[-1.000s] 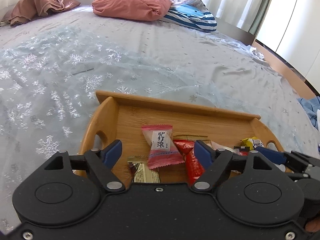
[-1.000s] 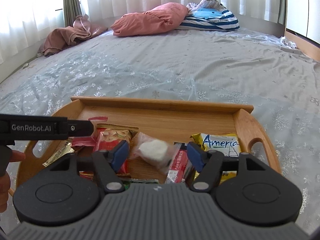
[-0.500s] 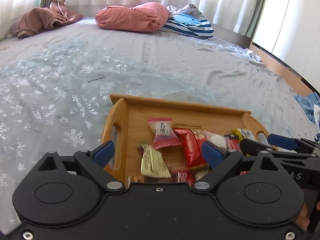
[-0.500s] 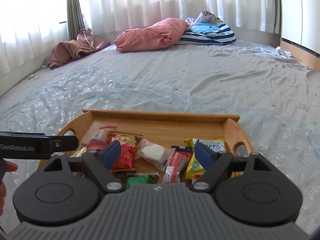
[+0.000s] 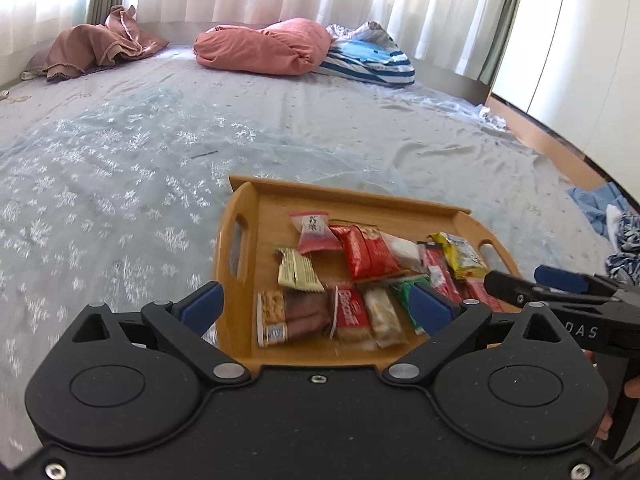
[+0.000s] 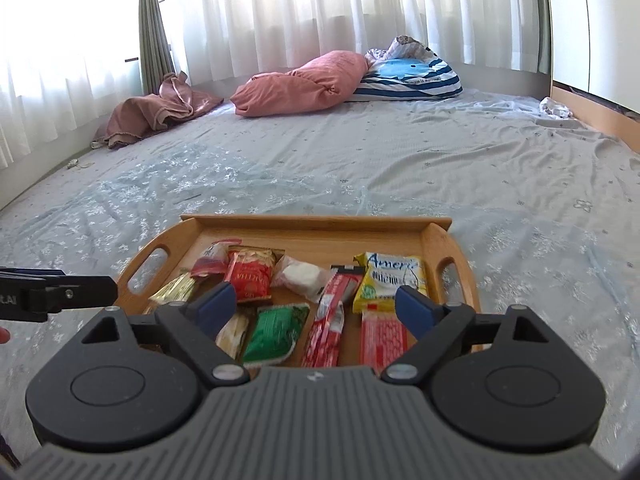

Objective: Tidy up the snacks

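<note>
both tools pulled back from tray (image 6: 312,228), left tool (image 5: 316,308) spread wide, right tool (image 6: 312,308) spread wide, holding nothing

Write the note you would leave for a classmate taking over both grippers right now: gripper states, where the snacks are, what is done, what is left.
Left gripper: open, empty, above the near left part of the wooden tray.
Right gripper: open, empty, above the tray's near edge.
Snacks: all visible packets lie in the tray on the bed, among them the yellow packet, green packet and pink candy.
Done: no packet seen on the bedsheet.
Left: packets lie loosely; tidy them if needed.
</note>
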Motion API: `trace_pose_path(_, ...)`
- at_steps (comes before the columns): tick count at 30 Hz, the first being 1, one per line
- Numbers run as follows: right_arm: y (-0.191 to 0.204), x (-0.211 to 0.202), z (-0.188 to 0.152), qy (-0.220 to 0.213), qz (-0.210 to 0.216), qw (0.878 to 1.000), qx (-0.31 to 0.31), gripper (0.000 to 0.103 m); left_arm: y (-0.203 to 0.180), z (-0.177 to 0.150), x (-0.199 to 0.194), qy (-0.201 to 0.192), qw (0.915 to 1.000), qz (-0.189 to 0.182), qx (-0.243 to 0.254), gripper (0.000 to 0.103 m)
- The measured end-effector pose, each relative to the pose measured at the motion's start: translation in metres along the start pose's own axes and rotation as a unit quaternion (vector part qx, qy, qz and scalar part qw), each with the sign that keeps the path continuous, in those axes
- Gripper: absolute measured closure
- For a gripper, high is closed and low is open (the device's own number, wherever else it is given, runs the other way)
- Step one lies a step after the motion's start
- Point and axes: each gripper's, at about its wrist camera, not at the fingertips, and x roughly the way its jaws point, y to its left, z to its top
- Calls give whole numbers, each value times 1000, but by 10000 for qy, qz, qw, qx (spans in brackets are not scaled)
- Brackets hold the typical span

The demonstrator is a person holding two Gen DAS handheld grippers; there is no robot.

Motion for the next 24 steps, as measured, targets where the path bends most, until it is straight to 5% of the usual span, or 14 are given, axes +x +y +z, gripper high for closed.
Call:
trace_pose_path(9,1,-35,-43,-78,-1,9999,64,4,8,-54,-31,-93,9995,300,-100,2)
trace_pose_path(24,7,-53,-118,273,-334,9990,114,3,-6,-134,-29,49,9960,832,332,2)
